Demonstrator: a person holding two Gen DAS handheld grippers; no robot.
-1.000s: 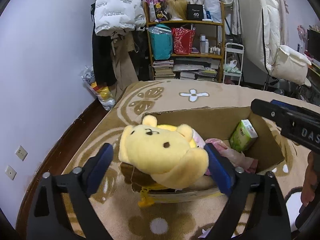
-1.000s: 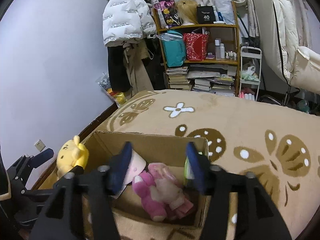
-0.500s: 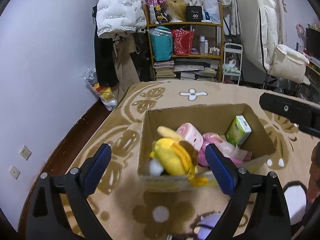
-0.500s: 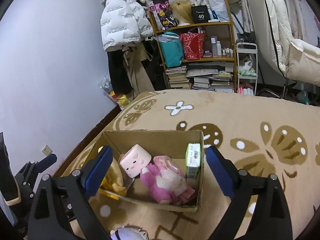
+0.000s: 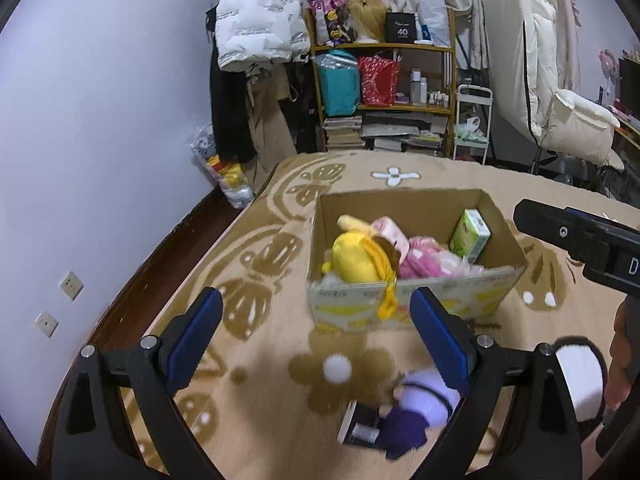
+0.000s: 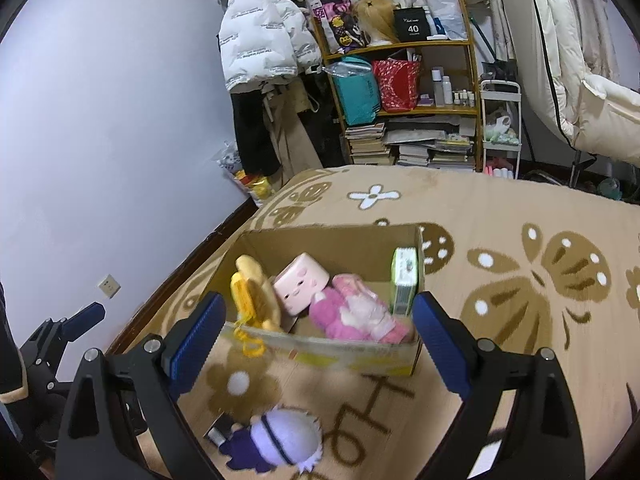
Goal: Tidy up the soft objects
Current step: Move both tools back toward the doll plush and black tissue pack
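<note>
Both grippers, left [image 5: 316, 330] and right [image 6: 318, 330], gape empty near the open cardboard box [image 6: 320, 346] holding a yellow plush bear [image 5: 358, 258]; purple-and-white plush doll [image 6: 286, 438] lies nearer.

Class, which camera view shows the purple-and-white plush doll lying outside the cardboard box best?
The right wrist view: the purple-and-white plush doll lies unobstructed, round head showing, between the fingers. In the left wrist view it is blurred and partly hidden behind one finger.

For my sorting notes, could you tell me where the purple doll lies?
The purple doll lies on the rug, outside the cardboard box, near its front wall.
</note>
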